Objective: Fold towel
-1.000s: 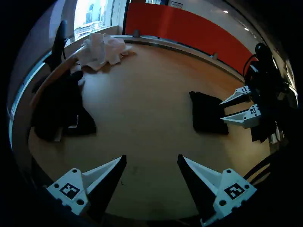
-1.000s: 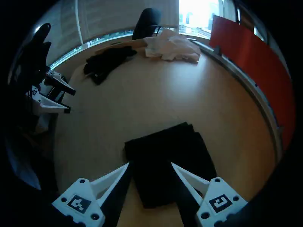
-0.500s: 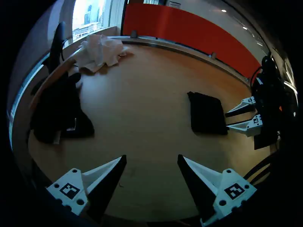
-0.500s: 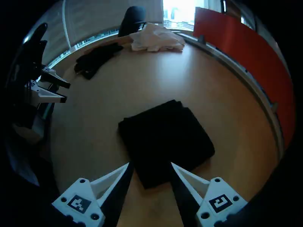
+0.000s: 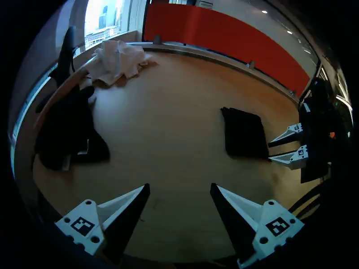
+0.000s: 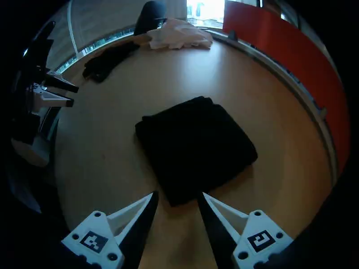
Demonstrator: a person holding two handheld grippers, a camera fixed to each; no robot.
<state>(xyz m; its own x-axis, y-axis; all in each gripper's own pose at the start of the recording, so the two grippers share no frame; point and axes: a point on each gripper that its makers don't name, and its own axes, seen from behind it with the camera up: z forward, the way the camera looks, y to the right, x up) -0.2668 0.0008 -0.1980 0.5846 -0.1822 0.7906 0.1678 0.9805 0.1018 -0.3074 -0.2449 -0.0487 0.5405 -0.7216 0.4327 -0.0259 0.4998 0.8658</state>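
cloth heaps lie left of the left tool (image 5: 178, 186): a dark cloth heap (image 5: 67, 130) near, a pale cloth heap (image 5: 114, 60) far ahead. that tool hovers over the bare wooden surface (image 5: 170, 112), jaws wide, holding nothing. well off to its right lies the towel (image 6: 195, 148), black, folded into a thick flat pad. the right tool (image 6: 177, 194) sits just behind it, open partway and empty, the towel's near corner reaching between its tips; contact is unclear. judged risk: nothing pins the pad, so a low nudge from those tips could catch the corner and drag the layers askew.
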